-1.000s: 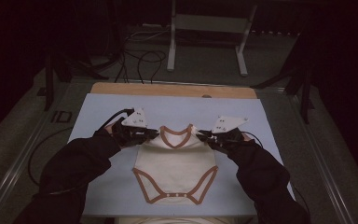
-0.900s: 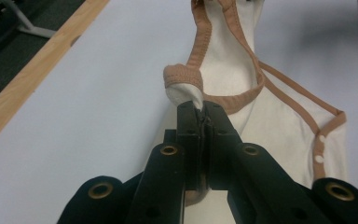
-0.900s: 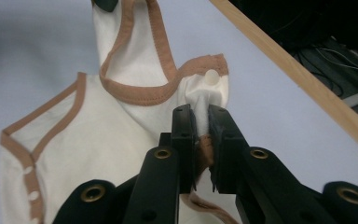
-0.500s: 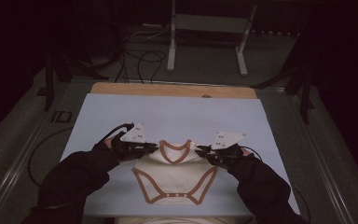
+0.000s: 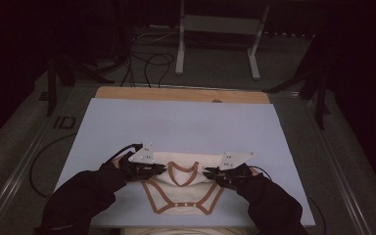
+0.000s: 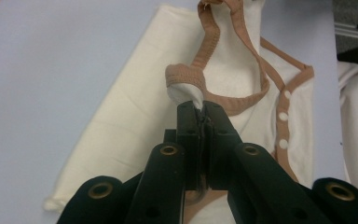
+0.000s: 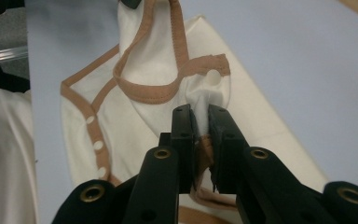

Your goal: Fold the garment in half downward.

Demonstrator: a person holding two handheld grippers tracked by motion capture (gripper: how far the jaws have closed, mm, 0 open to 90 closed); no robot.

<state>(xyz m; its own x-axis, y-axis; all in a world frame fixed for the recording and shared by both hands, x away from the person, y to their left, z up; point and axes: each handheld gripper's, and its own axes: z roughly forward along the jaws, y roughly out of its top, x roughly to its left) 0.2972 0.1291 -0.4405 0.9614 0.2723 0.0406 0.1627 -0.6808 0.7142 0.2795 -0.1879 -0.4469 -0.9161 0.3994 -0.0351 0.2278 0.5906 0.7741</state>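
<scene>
A cream baby bodysuit point(image 5: 182, 193) with tan trim and white snaps lies near the front edge of the pale blue mat point(image 5: 186, 127). My left gripper point(image 5: 160, 169) is shut on its left shoulder; in the left gripper view the jaws point(image 6: 200, 109) pinch a bunched fold of bodysuit point(image 6: 121, 126) fabric beside the tan neckline. My right gripper point(image 5: 209, 172) is shut on the right shoulder, where the jaws point(image 7: 201, 112) clamp white cloth of the bodysuit point(image 7: 158, 102). The neckline hangs slack between the two grips. The lower part with the snaps rests on the mat.
A wooden strip point(image 5: 181, 94) runs along the mat's far edge. Beyond the table stand a metal frame point(image 5: 218, 39) and loose cables point(image 5: 147, 61) on a dark floor. A cable point(image 5: 39, 161) trails off the mat's left side.
Both grippers have come toward the near edge and sunk lower, bringing the bodysuit's shoulders with them. The garment now lies closer to the front of the mat.
</scene>
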